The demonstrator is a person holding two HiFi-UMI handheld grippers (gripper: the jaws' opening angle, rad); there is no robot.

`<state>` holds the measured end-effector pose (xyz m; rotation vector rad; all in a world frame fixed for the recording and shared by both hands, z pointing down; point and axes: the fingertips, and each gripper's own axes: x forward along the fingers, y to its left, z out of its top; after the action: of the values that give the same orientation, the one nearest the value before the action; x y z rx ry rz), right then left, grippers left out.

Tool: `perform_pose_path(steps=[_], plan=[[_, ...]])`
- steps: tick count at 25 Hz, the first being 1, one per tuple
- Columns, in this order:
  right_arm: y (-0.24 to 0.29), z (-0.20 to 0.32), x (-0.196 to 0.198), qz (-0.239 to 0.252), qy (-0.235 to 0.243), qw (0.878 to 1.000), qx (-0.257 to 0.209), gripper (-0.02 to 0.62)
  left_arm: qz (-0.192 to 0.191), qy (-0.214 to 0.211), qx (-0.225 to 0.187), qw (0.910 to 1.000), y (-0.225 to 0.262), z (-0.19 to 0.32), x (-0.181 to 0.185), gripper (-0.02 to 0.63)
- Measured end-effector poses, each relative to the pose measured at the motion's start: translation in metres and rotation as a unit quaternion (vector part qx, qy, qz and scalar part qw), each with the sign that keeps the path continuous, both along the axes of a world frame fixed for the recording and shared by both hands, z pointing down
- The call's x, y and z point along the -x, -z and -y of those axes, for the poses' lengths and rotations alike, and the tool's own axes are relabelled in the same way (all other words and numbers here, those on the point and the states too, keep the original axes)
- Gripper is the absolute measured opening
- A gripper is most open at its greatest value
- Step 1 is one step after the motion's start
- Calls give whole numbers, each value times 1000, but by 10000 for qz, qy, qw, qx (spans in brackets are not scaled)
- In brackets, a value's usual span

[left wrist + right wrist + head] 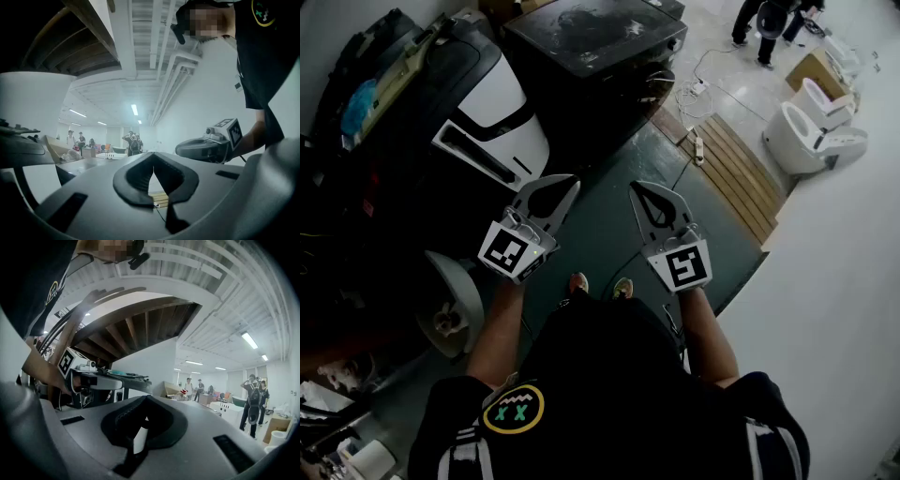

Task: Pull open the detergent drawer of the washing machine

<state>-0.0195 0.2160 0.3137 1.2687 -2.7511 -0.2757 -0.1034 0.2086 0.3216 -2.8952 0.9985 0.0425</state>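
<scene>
At the left of the head view stands the white and dark washing machine (502, 98). From its front a long white part with a dark slot stands out a little. This is probably the detergent drawer (473, 153), but it cannot be told whether it is already pulled open. Near it, to the right, the left tool (569, 186) is held level above the dark floor (600, 244), with its jaws closed together and nothing between them. The right tool (635, 189), close beside it, is closed and empty too. Neither tool touches the machine. The danger from here is that a closed tool only pushes against the drawer front or slips off it, because the jaws must first open to take the edge. A pull from the side could also jam the drawer in its opening.
</scene>
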Motion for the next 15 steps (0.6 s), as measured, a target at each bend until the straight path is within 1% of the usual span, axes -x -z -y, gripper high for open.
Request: perform_pose_path(steps=[5, 8, 15], plan=[[-1, 3, 1, -23, 62, 10000, 1, 20, 63, 22, 2, 10000, -1, 4, 0, 21], [-5, 5, 2, -52, 98, 9999, 112, 20, 122, 82, 62, 9999, -3, 7, 1, 21], [-9, 8, 4, -66, 162, 9997, 184, 21, 39, -7, -17, 10000, 0, 8, -3, 21]])
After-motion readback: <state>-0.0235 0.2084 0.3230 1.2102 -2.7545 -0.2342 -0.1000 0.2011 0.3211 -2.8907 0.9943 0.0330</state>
